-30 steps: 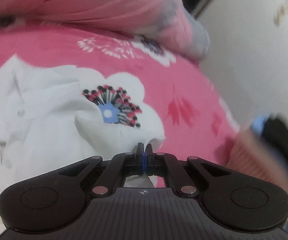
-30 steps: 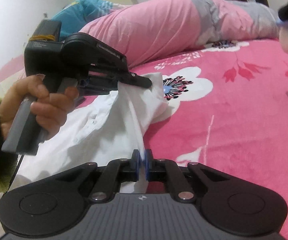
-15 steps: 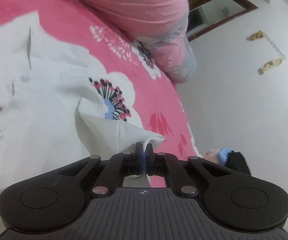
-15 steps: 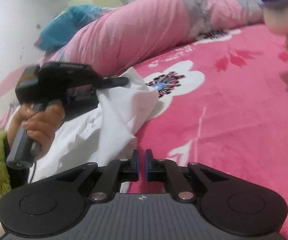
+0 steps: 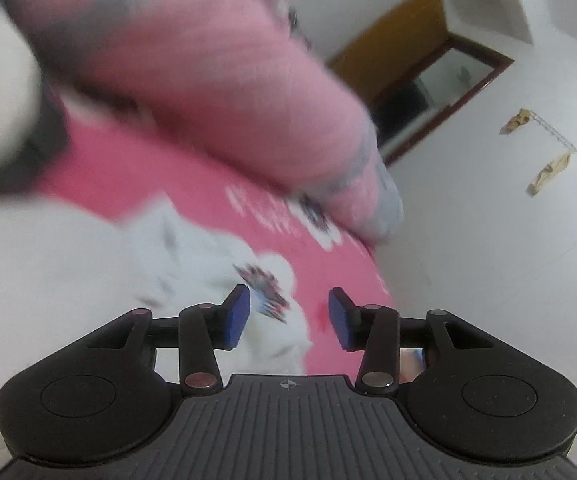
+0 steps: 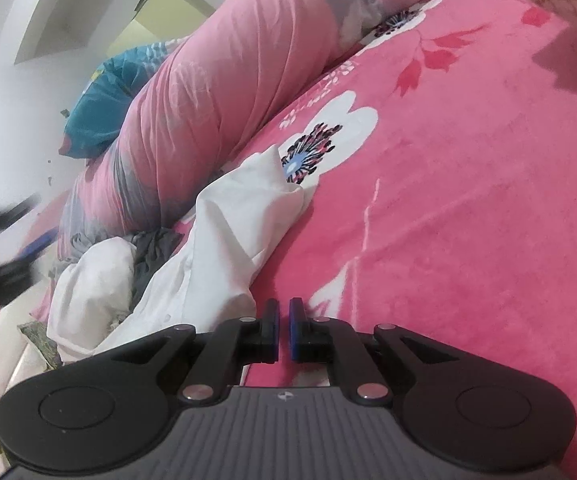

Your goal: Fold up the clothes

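Left gripper [image 5: 288, 318] is opening as I watch, blue pads spreading with nothing between them; the crumpled white button-up shirt [image 5: 88, 280] lies ahead and below to its left on the pink floral plush blanket [image 5: 328, 256]. Right gripper [image 6: 284, 330] has its jaws nearly together and empty, the same shirt [image 6: 224, 240] just ahead to its left, one corner pointing toward the white flower print. I judge I'm between folds: a fold has been let go, and the garment is far from tidy. Next I need to pick a fresh edge or sleeve, close on it cleanly, and avoid snagging the grey cloth [image 6: 150, 256] beside the shirt.
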Demonstrator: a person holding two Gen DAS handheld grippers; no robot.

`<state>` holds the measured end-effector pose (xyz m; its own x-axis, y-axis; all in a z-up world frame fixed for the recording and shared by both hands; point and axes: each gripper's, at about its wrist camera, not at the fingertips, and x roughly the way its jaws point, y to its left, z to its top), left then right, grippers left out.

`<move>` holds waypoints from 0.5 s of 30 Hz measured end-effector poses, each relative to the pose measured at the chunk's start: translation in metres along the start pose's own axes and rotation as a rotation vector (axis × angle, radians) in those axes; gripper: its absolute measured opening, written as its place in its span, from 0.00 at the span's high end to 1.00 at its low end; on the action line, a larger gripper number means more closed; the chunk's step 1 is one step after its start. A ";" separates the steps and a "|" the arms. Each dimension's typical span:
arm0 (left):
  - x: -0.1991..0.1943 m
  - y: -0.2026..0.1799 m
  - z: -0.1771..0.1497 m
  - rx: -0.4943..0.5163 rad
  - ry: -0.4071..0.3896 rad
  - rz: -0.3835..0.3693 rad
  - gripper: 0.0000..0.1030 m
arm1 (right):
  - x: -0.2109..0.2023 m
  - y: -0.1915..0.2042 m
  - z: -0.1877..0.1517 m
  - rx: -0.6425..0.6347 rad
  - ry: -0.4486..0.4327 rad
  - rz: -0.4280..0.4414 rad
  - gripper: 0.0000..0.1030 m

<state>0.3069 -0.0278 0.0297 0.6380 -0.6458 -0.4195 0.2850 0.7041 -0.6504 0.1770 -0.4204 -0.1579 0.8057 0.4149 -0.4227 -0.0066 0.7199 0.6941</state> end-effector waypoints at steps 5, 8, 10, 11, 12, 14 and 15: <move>-0.118 0.016 -0.027 0.126 -0.072 0.212 0.52 | -0.004 0.000 0.000 0.029 0.006 -0.004 0.96; -0.150 0.049 -0.063 0.110 -0.039 0.277 0.50 | -0.022 0.007 0.000 0.040 -0.002 -0.067 0.91; -0.154 0.075 -0.082 0.070 0.005 0.293 0.50 | -0.044 0.021 -0.003 0.035 -0.022 -0.135 0.87; -0.155 0.088 -0.091 0.054 0.026 0.301 0.50 | -0.056 0.031 -0.005 0.048 -0.025 -0.116 0.84; -0.156 0.098 -0.099 0.049 0.045 0.310 0.50 | -0.068 0.041 -0.008 0.062 -0.028 -0.092 0.82; -0.150 0.105 -0.109 0.113 0.066 0.336 0.50 | -0.085 0.071 -0.019 0.104 0.019 -0.018 0.72; -0.147 0.108 -0.114 0.147 0.074 0.346 0.50 | -0.093 0.087 -0.025 0.125 0.043 0.020 0.70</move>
<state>0.1629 0.1092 -0.0509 0.6627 -0.3782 -0.6464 0.1644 0.9156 -0.3670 0.0863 -0.3826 -0.0727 0.7797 0.4539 -0.4313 0.0539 0.6376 0.7685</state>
